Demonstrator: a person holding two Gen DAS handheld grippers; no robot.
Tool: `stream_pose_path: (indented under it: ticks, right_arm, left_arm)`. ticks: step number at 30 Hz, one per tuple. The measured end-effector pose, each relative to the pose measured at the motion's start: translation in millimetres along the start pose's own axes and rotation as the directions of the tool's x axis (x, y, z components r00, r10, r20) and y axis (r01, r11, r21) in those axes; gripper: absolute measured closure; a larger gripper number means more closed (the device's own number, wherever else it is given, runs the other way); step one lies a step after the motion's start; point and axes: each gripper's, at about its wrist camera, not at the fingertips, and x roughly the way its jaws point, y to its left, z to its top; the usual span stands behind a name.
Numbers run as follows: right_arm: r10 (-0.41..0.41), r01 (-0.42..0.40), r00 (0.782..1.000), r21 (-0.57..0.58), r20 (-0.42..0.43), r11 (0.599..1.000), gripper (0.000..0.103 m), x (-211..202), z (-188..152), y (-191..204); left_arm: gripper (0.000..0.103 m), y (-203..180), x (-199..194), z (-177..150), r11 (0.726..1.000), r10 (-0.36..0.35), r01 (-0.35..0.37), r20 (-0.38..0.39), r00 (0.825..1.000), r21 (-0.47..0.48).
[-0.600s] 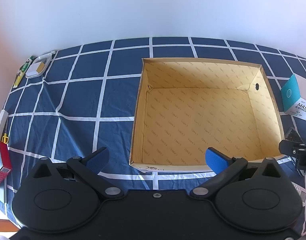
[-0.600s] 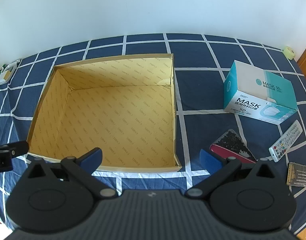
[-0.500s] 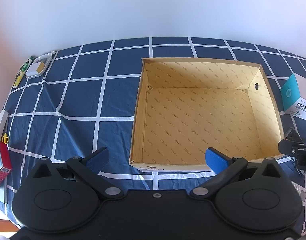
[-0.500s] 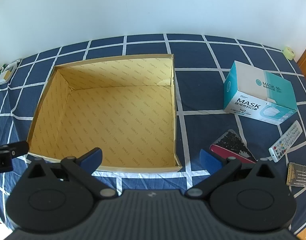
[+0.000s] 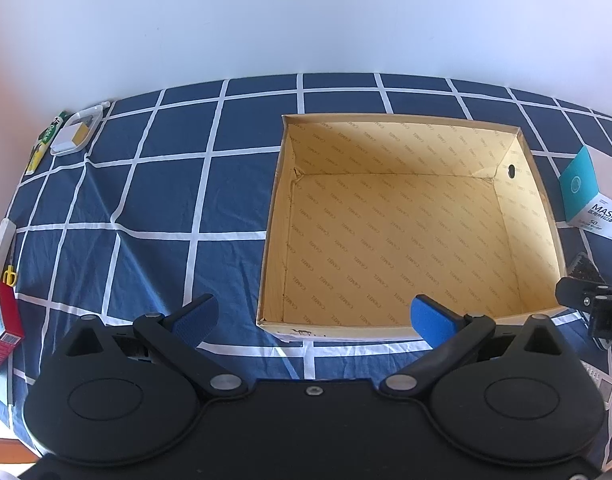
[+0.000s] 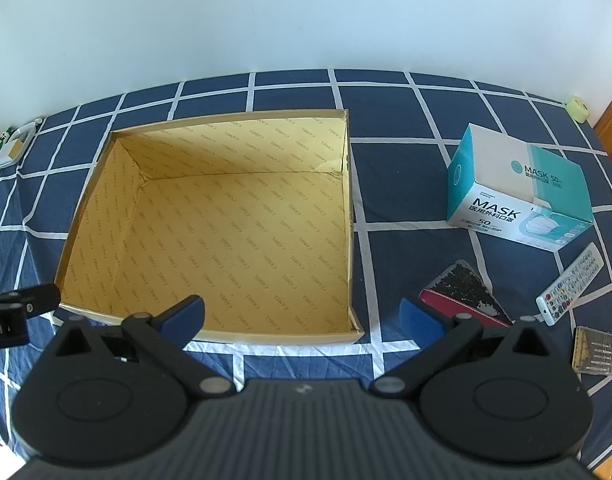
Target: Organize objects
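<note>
1. Open cardboard box (image 5: 406,224) (image 6: 226,224) on the blue checked cloth (image 5: 146,200) (image 6: 406,160), yellow patterned lining inside, nothing in it; landmark for all below.
2. Left gripper (image 5: 312,316) just short of the box's near wall, blue-padded fingers (image 5: 428,316) spread wide, nothing held; one pad over the cloth left of the box, the other over the near rim.
3. Right gripper (image 6: 302,318) also at the box's near side, toward its right corner, fingers (image 6: 184,316) spread wide, nothing between them; one pad over the box's near edge, the other over the cloth right of the box.
4. Mask box (image 6: 518,188) (image 5: 594,196), teal and white, marked MASK, right of the box, apart from it, resting flat.
5. Dark speckled wallet-like item with red edge (image 6: 466,294) right of the box's near corner, nearer than the mask box; partly behind the right gripper's pad.
6. White remote control (image 6: 570,284) further right of the box, beyond the speckled item.
7. Small clear case of drill bits (image 6: 594,350) near the remote, further from the box.
8. Pale yellow tape roll (image 6: 576,109) far right of the box, at the cloth's far edge.
9. White tray with a yellow piece (image 5: 74,136) (image 6: 14,144) well left of the box, green tube (image 5: 46,140) beside it.
10. Red packet (image 5: 4,328) and a white flat item (image 5: 0,248) far left of the box, at the cloth's edge.
</note>
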Motion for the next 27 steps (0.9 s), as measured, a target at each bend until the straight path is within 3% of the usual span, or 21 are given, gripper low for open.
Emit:
stream_pose_path:
  ticks: [27]
  right_arm:
    - [-0.007,0.007,1.000,0.004,0.007,1.000,0.000,-2.3,-1.4,0.4]
  left_arm:
    - [0.000,-0.9,-1.4,-0.9,1.000,0.008,-0.008,0.003,1.000,-0.001]
